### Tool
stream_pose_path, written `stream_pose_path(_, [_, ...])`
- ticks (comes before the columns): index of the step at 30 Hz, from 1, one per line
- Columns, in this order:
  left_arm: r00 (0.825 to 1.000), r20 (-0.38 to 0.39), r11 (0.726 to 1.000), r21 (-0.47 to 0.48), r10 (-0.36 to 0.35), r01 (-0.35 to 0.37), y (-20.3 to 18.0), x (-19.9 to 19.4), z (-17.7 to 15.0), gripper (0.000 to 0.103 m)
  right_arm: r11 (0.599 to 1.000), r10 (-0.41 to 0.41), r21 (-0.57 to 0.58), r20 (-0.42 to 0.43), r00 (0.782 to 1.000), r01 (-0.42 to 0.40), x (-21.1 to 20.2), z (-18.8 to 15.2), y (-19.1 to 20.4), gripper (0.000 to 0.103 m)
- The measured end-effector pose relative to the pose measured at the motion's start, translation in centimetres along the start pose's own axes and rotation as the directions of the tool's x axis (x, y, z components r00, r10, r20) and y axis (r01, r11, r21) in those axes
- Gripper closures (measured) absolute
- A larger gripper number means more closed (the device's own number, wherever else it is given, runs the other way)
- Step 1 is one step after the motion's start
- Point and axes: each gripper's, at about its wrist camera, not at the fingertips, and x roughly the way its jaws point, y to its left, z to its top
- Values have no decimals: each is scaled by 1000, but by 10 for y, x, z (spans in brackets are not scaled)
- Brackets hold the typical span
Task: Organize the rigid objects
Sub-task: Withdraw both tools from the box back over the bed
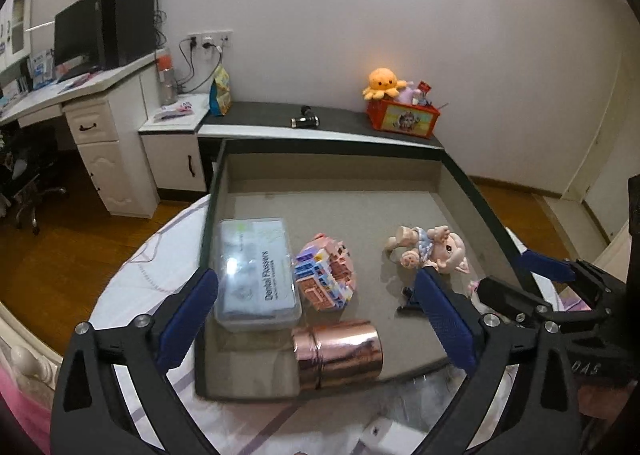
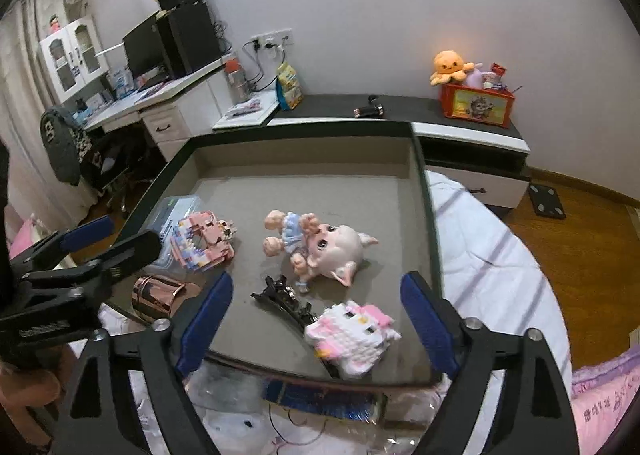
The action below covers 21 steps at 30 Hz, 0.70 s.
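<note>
Now both tools gape wide, gripping nothing: left gripper [image 1: 320, 319] frames the copper tin [image 1: 337, 353] low-centre, right gripper [image 2: 318, 319] frames the pink block cat [image 2: 352, 337] on the tray [image 2: 304, 183].

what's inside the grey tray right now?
In the grey tray: clear plastic box, pink brick model, copper tin on its side, pig doll, black hair clip, pink-white block cat. Box contents unclear.
</note>
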Motion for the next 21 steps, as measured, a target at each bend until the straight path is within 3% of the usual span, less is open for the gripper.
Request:
stream_pose_path(1, [1000,8,1000,0,1,-1,1,-4,-2,1,1000,1,6,12,1000,-1,-4,1,0,0])
stream_pose_path(7, [997,75,1000,-14,1,0,11,-51,-19,0,998,-1,60,68,998,-3,-36,-21,-5,0])
stream_pose_path(21, [985,169,999,-29,35,-30,7,-139,-76,0,999,-34,25,187,982,30,-122,-67,34,0])
